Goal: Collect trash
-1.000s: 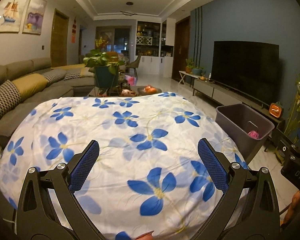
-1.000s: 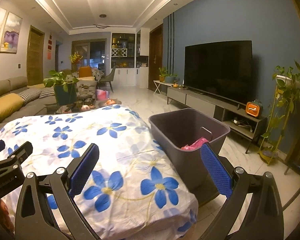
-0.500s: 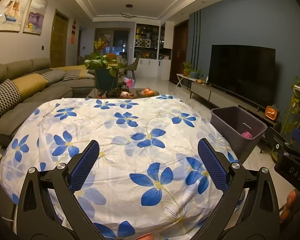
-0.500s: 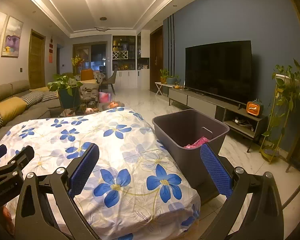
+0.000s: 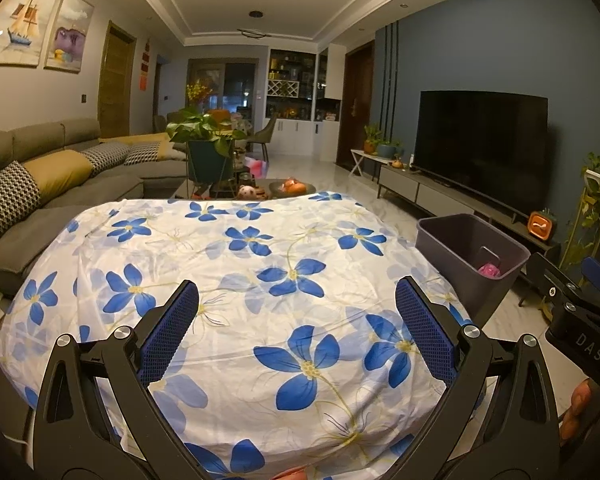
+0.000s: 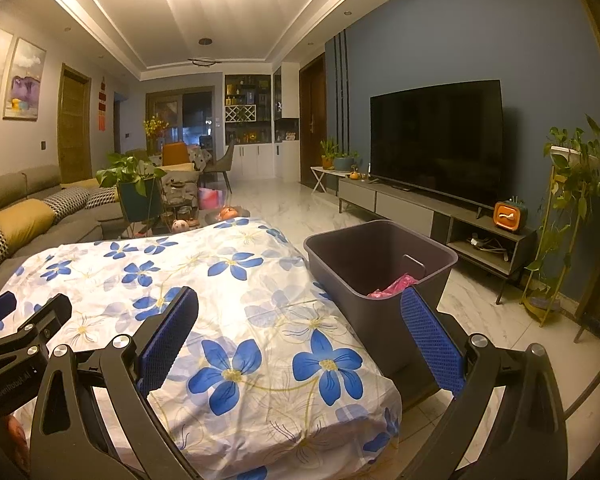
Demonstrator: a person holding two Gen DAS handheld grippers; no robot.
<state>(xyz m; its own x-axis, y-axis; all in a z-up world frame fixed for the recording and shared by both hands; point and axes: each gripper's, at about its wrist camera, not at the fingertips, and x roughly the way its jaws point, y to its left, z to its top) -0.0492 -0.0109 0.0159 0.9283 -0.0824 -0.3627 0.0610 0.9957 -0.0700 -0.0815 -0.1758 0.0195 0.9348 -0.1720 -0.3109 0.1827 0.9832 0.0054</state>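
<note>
Blue-flowered white cloth (image 5: 260, 280) covered the table, its surface bare in both views. Left gripper (image 5: 297, 332) hung over the near edge, fingers spread wide, gripping nothing. Right gripper (image 6: 300, 336) sat at the table's near right corner, fingers likewise wide and empty. Grey plastic bin (image 6: 380, 264) stood on the floor just beside the table's right side, with pink crumpled trash (image 6: 392, 285) at its bottom. TV (image 6: 436, 140) on the far right wall.

Blue wall (image 6: 440, 40), television (image 6: 436, 140), grey sofa (image 5: 60, 184), marble floor (image 6: 284, 204).
</note>
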